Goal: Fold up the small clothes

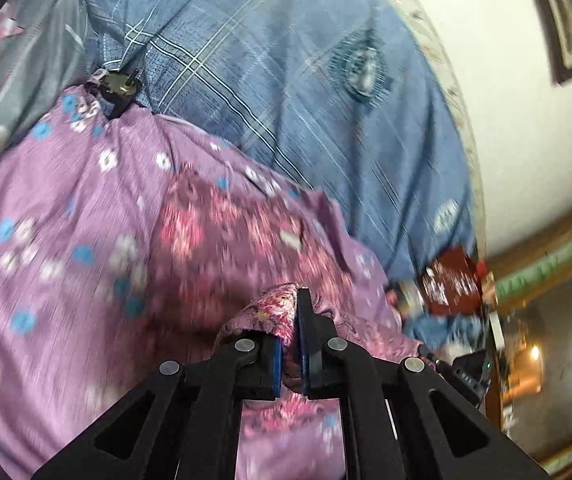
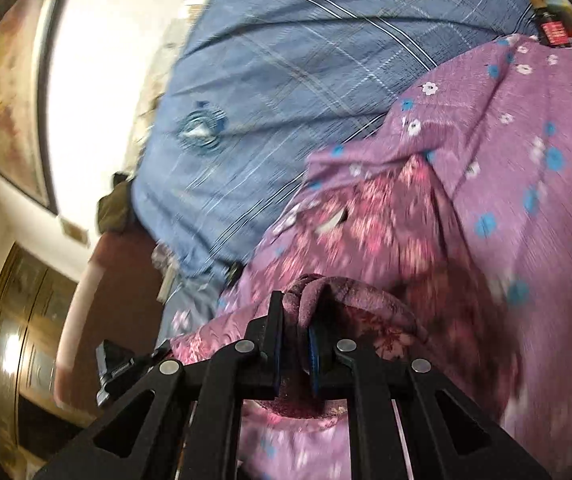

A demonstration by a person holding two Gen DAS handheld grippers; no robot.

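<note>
A purple garment (image 1: 86,208) printed with blue and white flowers lies bunched on the bed, and a pink-red floral part (image 1: 226,232) shows in its middle. My left gripper (image 1: 292,320) is shut on a raised fold of that floral cloth, which drapes over its left finger. In the right wrist view the same garment (image 2: 506,160) spreads to the right, and my right gripper (image 2: 298,320) is shut on a thick maroon floral fold (image 2: 350,300). Both views are blurred by motion.
A blue checked bedsheet (image 1: 286,80) covers the bed (image 2: 266,60). A dark bottle with a red label (image 2: 552,28) lies at the garment's far edge. A red box (image 1: 450,280) sits at the bed's edge. A person's arm (image 2: 74,312) and a white wall with framed pictures (image 2: 10,92) are beside the bed.
</note>
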